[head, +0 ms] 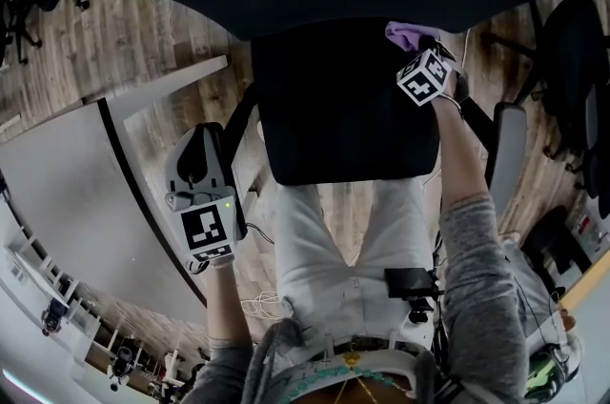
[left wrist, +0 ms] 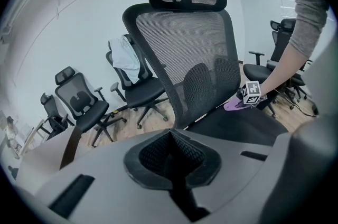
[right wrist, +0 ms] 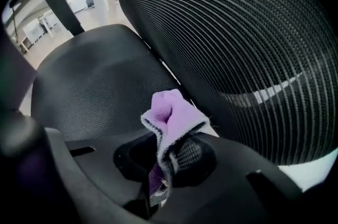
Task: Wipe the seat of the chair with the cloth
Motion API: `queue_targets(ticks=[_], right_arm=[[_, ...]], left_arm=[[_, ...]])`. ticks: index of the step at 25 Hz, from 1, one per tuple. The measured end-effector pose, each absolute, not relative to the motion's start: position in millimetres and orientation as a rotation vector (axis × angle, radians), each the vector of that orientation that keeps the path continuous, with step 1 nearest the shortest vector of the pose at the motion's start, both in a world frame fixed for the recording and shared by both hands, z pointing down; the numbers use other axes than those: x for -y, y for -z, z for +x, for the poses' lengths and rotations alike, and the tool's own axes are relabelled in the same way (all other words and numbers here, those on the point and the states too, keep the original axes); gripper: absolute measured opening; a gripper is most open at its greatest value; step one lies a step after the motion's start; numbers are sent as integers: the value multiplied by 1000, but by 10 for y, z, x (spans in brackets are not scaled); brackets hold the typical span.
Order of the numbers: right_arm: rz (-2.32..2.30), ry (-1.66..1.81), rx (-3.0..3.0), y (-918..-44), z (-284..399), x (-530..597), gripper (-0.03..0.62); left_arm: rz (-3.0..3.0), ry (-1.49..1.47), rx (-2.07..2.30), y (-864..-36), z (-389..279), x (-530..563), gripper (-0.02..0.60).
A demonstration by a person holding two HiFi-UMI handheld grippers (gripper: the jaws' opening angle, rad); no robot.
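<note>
The black office chair's seat lies below me, its mesh backrest rising at the far side. A purple cloth is pinched in my right gripper, which is shut on it and sits over the seat's back right corner, close to the backrest. The cloth pokes out beyond the marker cube. My left gripper is shut and empty, held off to the left of the chair, away from the seat.
A white desk with a dark edge stands at the left. Several other black office chairs stand around on the wooden floor. Another chair is close on the right. The person's legs stand at the seat's front.
</note>
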State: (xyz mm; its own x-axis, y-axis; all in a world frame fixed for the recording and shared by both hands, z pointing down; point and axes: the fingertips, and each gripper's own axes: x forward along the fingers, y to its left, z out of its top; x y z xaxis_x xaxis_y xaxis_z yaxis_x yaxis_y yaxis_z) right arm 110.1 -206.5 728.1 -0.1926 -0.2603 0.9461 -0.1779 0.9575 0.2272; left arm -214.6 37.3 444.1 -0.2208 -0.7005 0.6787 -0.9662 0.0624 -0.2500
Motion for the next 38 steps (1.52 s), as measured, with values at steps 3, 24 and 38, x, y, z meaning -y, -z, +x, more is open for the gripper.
queue_targets(ticks=[3,24,38], right_arm=[[346,62,1802,-7263,1114,2066,48],[288,-12,2223,-6267,313,1489,48],[-73,64,2334,-6158,-930,412,48]], left_arm=[[1663,-970,1969,-4455,-2164,-373,2],[1665,-963,1968,-4457,-2143,-404,3],[1666,-950,1964,-4445,-2077,-433,2]])
